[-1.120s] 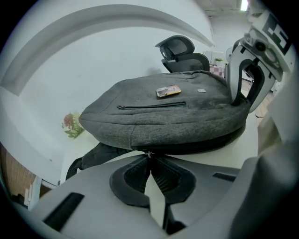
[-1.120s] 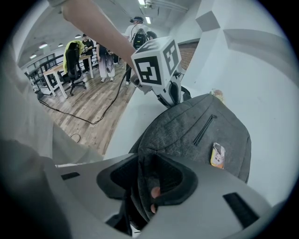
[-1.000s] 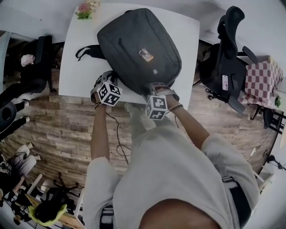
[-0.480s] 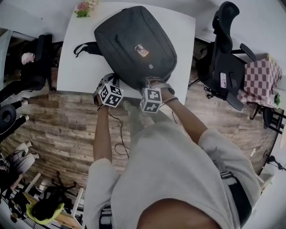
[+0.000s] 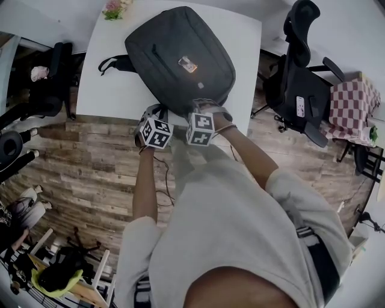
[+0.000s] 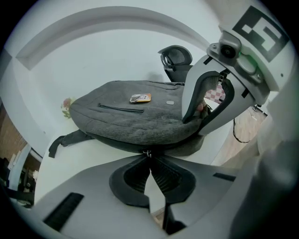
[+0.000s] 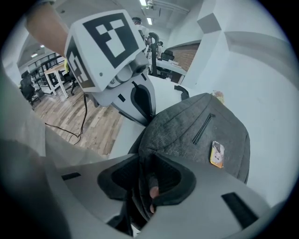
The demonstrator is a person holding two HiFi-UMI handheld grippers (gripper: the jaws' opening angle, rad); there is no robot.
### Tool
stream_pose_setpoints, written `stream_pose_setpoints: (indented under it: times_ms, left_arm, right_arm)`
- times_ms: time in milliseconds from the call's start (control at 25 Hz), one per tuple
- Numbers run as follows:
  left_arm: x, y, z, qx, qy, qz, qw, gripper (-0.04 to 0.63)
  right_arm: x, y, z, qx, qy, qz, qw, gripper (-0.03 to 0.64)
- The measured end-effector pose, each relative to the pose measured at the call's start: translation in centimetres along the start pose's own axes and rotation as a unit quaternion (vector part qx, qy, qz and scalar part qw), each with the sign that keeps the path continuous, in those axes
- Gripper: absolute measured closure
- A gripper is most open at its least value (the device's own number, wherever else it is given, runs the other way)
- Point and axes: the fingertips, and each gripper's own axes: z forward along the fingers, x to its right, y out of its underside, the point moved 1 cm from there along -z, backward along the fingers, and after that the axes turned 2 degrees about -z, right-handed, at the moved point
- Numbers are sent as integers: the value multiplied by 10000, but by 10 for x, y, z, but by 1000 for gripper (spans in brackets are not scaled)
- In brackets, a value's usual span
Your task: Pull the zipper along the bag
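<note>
A grey backpack (image 5: 180, 57) lies flat on the white table (image 5: 108, 78), with a small orange tag (image 5: 187, 65) on top. My left gripper (image 5: 155, 114) is at the bag's near edge, shut on the small metal zipper pull (image 6: 147, 153). Just to its right, my right gripper (image 5: 201, 108) pinches a fold of the bag's fabric (image 7: 154, 140) at the near corner. Its jaws have just been closing on that fold. In the left gripper view the right gripper (image 6: 219, 93) stands close at the right.
The bag's black strap (image 5: 114, 63) trails left across the table. Pink flowers (image 5: 114, 11) sit at the far left corner. A black office chair (image 5: 301, 66) and a red checked cloth (image 5: 355, 108) stand to the right. A cable (image 5: 161, 180) lies on the wooden floor.
My left gripper has slid to the right along the bag's near edge, toward the right gripper. The right gripper has stayed on the bag's corner.
</note>
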Motion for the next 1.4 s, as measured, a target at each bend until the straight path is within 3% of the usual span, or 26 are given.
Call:
stream_pose_setpoints:
  times_ms: [360,600,680,760,800,920,1040,1120,1240,1400]
  left_arm:
    - [32,-7,-7,-144,-147,-340,9992,563]
    - [34,-5,-9,-20,-206,-535,9984,566]
    - [30,-5,-10,7,-190,-445,9988,566]
    - [26,-6,-10,39,-172,-403,9990,566]
    - [23,-6,-11,48,-168,-394,9991,566]
    - [13,0,-15,16,-183,-364,9992,566]
    - [3,8,-18,-35,-248,-389,9989,566]
    - [-10,15,-20,-88,-307,-424,9986,566]
    - [-25,25,-23,-245,-382,-291,9985,566]
    - [-40,33,-25,-446,-498,-250,9974,566]
  right_arm:
    - [-1,3,-4,-32,3,-54,10000,513]
    - [-6,1,-10,151,-91,-11,9998,503]
    - [-6,1,-16,282,-151,-37,9995,473]
    - [-6,7,-24,269,-214,-178,9992,382]
    - [-5,11,-27,244,-185,-278,9991,379]
    - [0,25,-38,187,15,-452,9988,393]
    - [4,42,-46,45,-39,-381,9993,448]
    - [9,47,-45,-32,-100,-373,9992,448]
    - [6,38,-39,-61,-216,-593,9980,442]
    - [-5,22,-25,-147,-227,-993,9947,502]
